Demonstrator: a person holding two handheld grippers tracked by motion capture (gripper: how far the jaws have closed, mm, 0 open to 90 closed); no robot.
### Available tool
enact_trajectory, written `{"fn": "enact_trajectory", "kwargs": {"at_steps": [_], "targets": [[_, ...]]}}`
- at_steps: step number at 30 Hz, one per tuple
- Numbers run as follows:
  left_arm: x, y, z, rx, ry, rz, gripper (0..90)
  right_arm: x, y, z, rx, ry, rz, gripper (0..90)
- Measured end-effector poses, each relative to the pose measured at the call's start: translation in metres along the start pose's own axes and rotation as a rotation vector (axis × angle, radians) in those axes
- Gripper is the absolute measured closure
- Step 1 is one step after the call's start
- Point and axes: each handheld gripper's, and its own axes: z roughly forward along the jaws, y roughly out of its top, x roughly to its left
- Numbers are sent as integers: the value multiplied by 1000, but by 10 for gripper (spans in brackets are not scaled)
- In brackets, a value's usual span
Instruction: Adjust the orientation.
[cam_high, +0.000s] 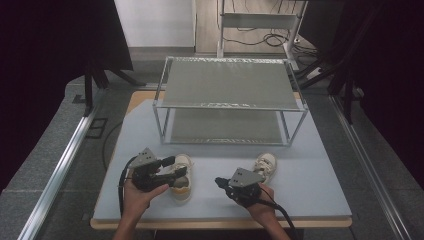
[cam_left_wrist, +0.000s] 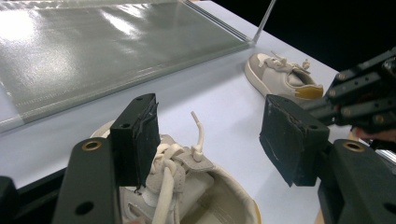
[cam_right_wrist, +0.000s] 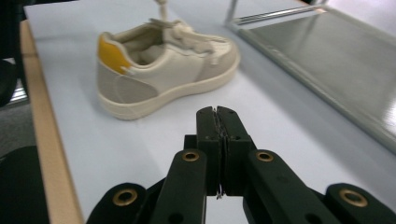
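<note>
Two black two-jaw grippers, left gripper (cam_high: 172, 167) and right gripper (cam_high: 218, 181), each topped by a grey three-cornered plate (cam_high: 145, 157). Brass-ringed screw holes (cam_right_wrist: 190, 156) along the jaw links. Black cables (cam_high: 121, 184) trailing toward 6 o'clock. Forearms bare, unsleeved.

Shiny metal rack (cam_high: 230, 82), matt tabletop (cam_high: 310, 170), cloth-look shoes (cam_right_wrist: 163, 65) (smooth).

A metal two-tier rack (cam_high: 229, 82) (both shelves bare) stands on the table (cam_high: 320, 165).
</note>
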Motion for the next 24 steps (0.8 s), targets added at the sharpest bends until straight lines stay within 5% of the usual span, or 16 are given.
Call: {"fn": "enact_trajectory", "kwargs": {"at_steps": [8,18,24], "targets": [[3,1,-8,-50,18,-4,374,-10,-5,-9,21,-73,12,889],[4,1,-8,-35,12,-7,372,-14,-13,-10,89,-148,-1,899],[4,0,-8,-31,13,-9,371,-22,-24,-16,133,-170,39,900]]}}
